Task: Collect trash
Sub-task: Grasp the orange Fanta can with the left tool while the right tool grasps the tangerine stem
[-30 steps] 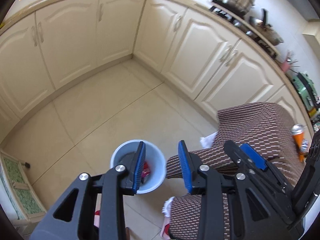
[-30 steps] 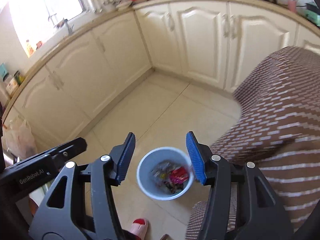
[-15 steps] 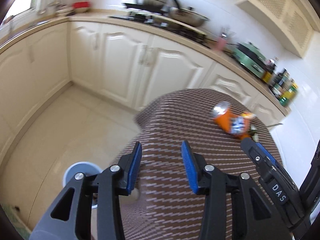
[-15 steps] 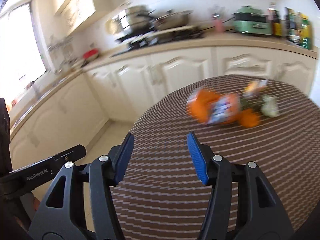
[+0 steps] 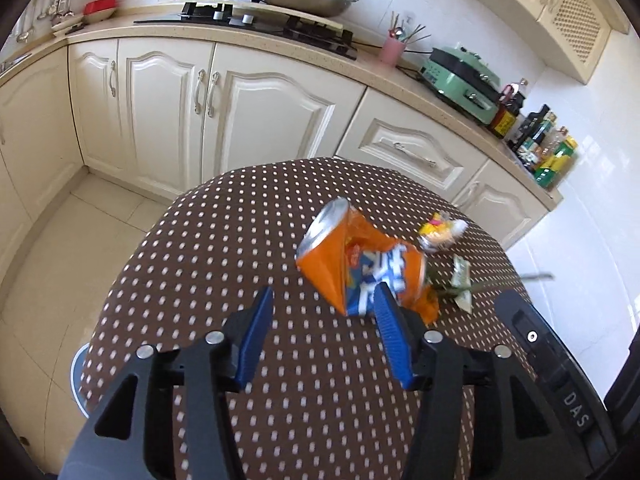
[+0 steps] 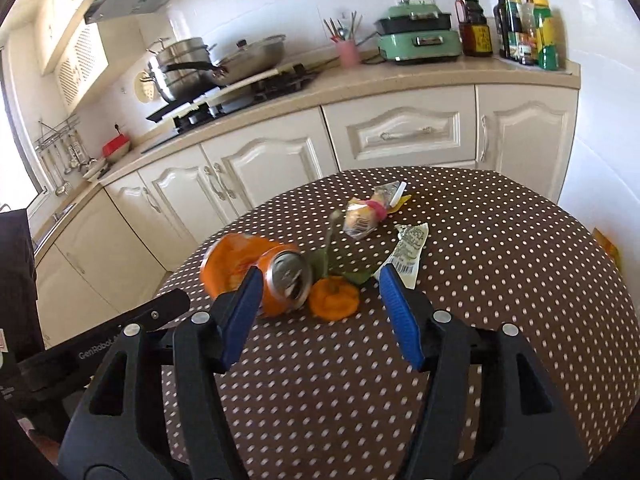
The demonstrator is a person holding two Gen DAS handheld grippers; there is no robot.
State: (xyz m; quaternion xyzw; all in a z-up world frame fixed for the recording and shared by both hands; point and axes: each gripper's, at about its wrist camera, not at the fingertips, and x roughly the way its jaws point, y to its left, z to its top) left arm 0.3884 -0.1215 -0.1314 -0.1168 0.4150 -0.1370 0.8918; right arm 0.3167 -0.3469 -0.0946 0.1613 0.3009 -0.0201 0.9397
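While both tools hover over the dotted brown surface [image 6: 500, 280], nothing is gripped, so this reads as the approach step before a pick. Left hand-held gripper [image 5: 324, 336]: fingers spread apart, empty, its right pad just beside the crushed orange can [image 5: 360, 264], which lies on its side on the surface. Right hand-held gripper [image 6: 320, 312]: also spread wide, empty, framing the can's silver end [image 6: 290, 276] and the small orange peel piece [image 6: 334, 298] just beside it, with a green leaf and stem behind.

More trash farther back, near each other: clear wrapper with pink band [image 6: 366, 212], white printed sachet [image 6: 410, 246]. A pale blue bin [image 5: 78, 376] on the floor peeks out under the surface edge at lower left in the left view, well apart from the pile.

Judgement: the can is the likely next target for the left tool; it needs to shift right and drop so the pads straddle the can body, then close. The can is dented and round, so it may roll or slip. The right tool seems lined up for the peel piece, a low item needing a descent close to the cloth.
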